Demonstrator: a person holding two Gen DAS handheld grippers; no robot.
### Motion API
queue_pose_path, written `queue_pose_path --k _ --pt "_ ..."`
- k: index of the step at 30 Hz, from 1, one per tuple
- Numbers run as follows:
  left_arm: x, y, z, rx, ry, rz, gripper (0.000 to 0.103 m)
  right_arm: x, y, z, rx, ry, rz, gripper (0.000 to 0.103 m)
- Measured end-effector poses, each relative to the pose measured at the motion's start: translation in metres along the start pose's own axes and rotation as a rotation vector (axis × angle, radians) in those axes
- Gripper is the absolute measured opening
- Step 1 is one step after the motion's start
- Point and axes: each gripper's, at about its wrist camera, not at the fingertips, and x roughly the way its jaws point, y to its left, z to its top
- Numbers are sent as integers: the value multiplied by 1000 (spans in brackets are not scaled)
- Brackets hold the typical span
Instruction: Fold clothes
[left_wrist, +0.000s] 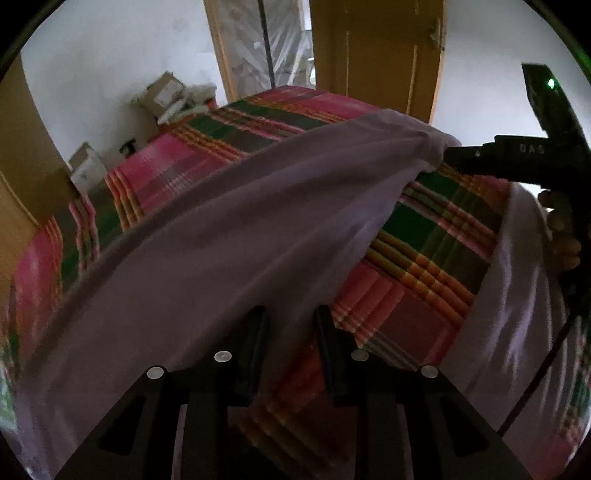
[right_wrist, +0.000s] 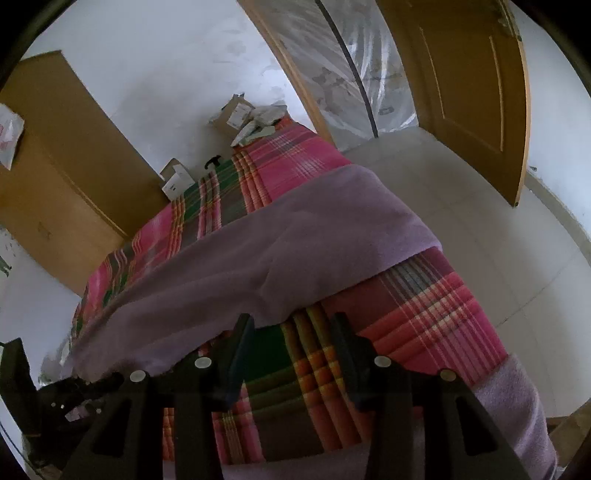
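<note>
A lavender cloth (left_wrist: 221, 236) is lifted and stretched in a band over the plaid bedspread (left_wrist: 424, 236). My left gripper (left_wrist: 291, 325) sits at its near end. Its fingers are close together, with the cloth's edge caught between the tips. The right wrist view shows the cloth (right_wrist: 258, 251) gathered at that left gripper (right_wrist: 88, 380). Seen from the left wrist, the cloth's far corner bunches against the tip of my right gripper (left_wrist: 448, 157). In its own view the right gripper (right_wrist: 293, 325) has its fingers apart, bedspread (right_wrist: 295, 369) fills the gap, and the cloth only touches its left fingertip (right_wrist: 245, 325).
Another stretch of lavender fabric (right_wrist: 517, 406) lies along the bed's near right edge. Cardboard boxes (right_wrist: 236, 114) and papers sit at the bed's far end against the wall. A wooden door (right_wrist: 472, 81) stands open over the tiled floor (right_wrist: 480, 221) to the right. A hand (left_wrist: 561, 236) holds the right gripper.
</note>
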Motion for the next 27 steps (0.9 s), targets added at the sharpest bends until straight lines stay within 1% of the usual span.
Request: queue_pose_path --k 4,5,6,9,13,16,18,23,26,27 --pt "0 3 1 -23 6 -14 26 0 1 -1 -11 -7 0 44" --pt "0 4 1 -29 8 -19 23 0 -1 0 -2 -6 7 44" --pt "0 5 1 -36 10 -24 10 0 -3 0 7 -5 14 44" --pt "-3 6 -1 -38 4 -31 5 -2 -10 3 42 -1 37 44" --pt "-12 7 -6 -45 -24 -61 4 -6 -21 7 81 -16 18 44" --pt "-26 10 -9 -52 -58 -107 4 -7 -29 12 114 -30 -4 44" --pt "-34 11 -12 -37 -68 -139 4 -7 -35 15 137 -39 -18 44" --pt "-27 3 -20 -8 -30 -148 4 -9 -50 24 194 -62 -57 44" --pt "-22 4 -22 -15 -21 -153 4 -9 -60 33 240 -88 -126 44" --pt "-21 5 -22 -18 -17 -156 4 -9 -63 36 248 -95 -152 47"
